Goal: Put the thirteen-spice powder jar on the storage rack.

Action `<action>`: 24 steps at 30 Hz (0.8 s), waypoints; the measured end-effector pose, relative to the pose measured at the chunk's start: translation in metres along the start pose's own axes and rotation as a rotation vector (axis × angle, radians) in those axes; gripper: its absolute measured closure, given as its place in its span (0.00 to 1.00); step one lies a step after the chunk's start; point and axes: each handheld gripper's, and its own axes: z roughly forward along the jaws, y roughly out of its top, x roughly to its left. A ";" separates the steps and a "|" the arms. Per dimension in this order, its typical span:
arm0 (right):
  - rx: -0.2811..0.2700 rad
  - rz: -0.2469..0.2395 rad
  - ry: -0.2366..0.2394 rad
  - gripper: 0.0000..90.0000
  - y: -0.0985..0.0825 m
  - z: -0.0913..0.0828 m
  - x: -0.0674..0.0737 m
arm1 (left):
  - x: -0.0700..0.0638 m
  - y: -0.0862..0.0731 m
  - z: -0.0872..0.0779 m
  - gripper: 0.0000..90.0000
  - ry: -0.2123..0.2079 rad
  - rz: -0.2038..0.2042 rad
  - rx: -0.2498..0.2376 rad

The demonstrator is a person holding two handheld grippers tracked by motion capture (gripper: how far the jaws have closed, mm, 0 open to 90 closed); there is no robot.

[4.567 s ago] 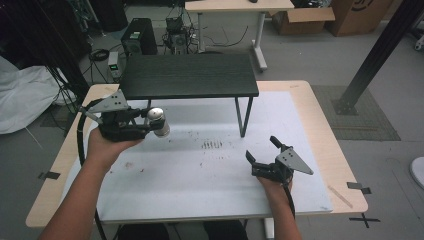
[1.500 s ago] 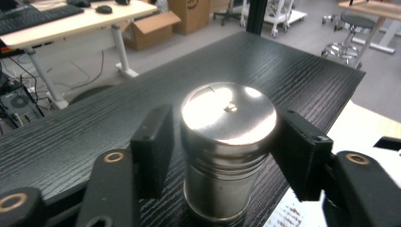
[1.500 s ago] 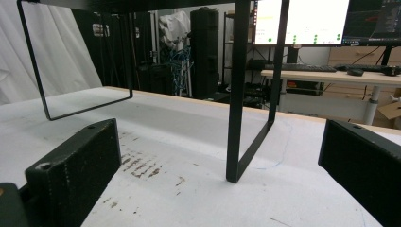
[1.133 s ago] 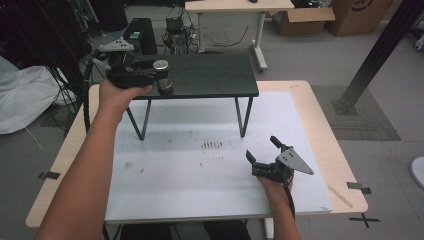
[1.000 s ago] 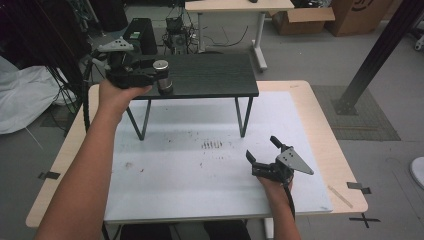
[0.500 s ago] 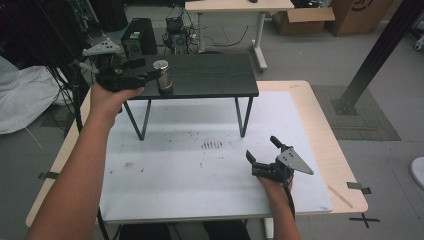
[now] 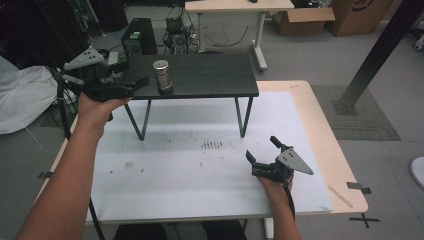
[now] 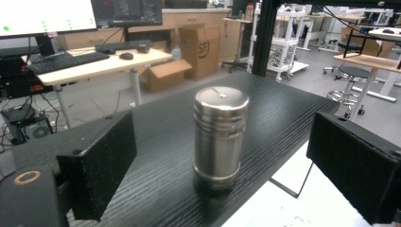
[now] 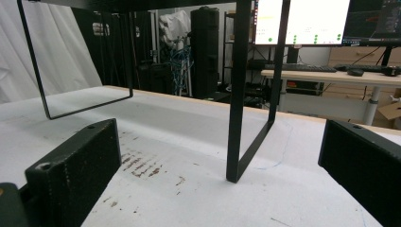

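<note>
While my left gripper (image 7: 142, 80) hangs at the left end of the black shelf (image 7: 210, 75), its jaws have just been opening and now stand wide and released, pressing on nothing. From its own camera I see the steel shaker (image 8: 220, 137) standing upright on the shelf top between the two black pads (image 8: 101, 165) but apart from both, with dark woodgrain showing on either side of it. From above, the shaker (image 7: 161, 76) sits near the shelf's front edge, toward its left end, just beyond the gripper's tips. The shelf stands on thin black legs over the far part of the white mat (image 7: 200, 175) that covers the bench (image 7: 325, 135). My left hand (image 7: 100, 107) grips the tool from below, forearm stretched along the bench's left side. My right gripper (image 7: 260, 150) rests low on the mat near the bench's front right corner, its jaws spread and released too, nothing between them. Its camera looks along the mat, past brown stains (image 9: 142, 168), at one of the shelf's legs (image 9: 236, 94) standing on the white surface, with a desk and lit monitors (image 9: 302, 21) behind.
</note>
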 end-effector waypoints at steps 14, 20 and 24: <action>-0.004 0.001 0.000 0.00 0.000 0.000 0.000 | -0.003 -0.015 -0.012 0.06 0.003 -0.017 -0.020; -0.004 0.001 0.001 0.00 0.000 0.000 0.000 | -0.005 -0.025 -0.016 0.04 -0.003 -0.009 -0.065; -0.004 0.002 0.000 0.00 0.000 0.000 0.000 | -0.009 -0.036 -0.020 0.04 -0.017 0.002 -0.105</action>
